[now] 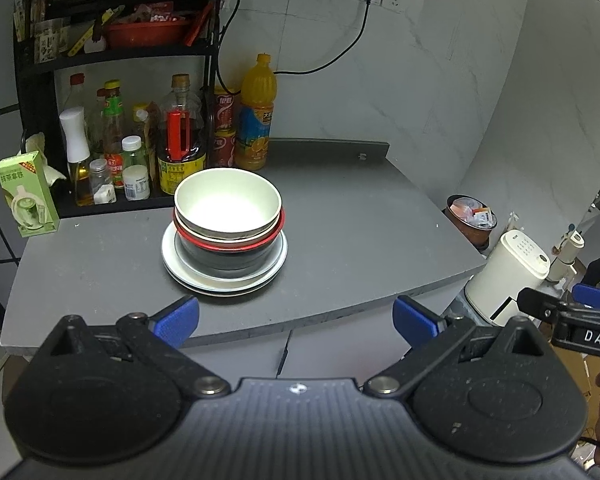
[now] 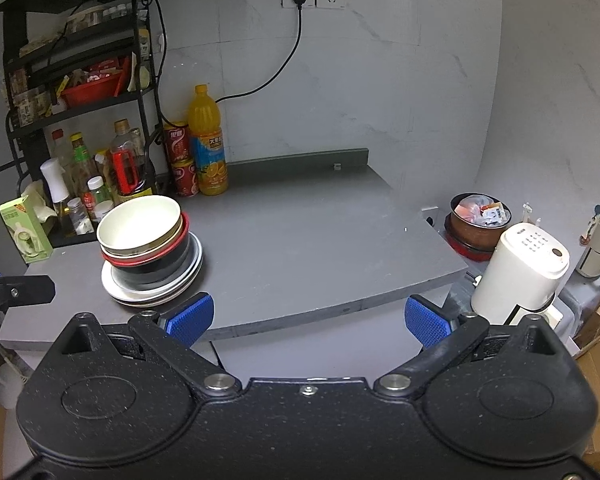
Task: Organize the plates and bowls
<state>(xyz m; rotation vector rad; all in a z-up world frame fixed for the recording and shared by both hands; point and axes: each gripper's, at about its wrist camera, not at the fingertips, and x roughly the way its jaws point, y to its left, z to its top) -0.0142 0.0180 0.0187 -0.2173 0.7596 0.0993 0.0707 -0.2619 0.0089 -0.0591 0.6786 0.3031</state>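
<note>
Stack near the surface's left edge: white bowl (image 1: 227,204) hides the insides of the red-rimmed bowl (image 1: 276,227) and black bowl (image 1: 228,258); plates (image 1: 172,256) show rims only, count unclear. Bottle labels on the rack (image 1: 32,92) too small to read. Right gripper (image 1: 568,312) cut off by the left-wrist frame edge, fingers out of sight.
</note>
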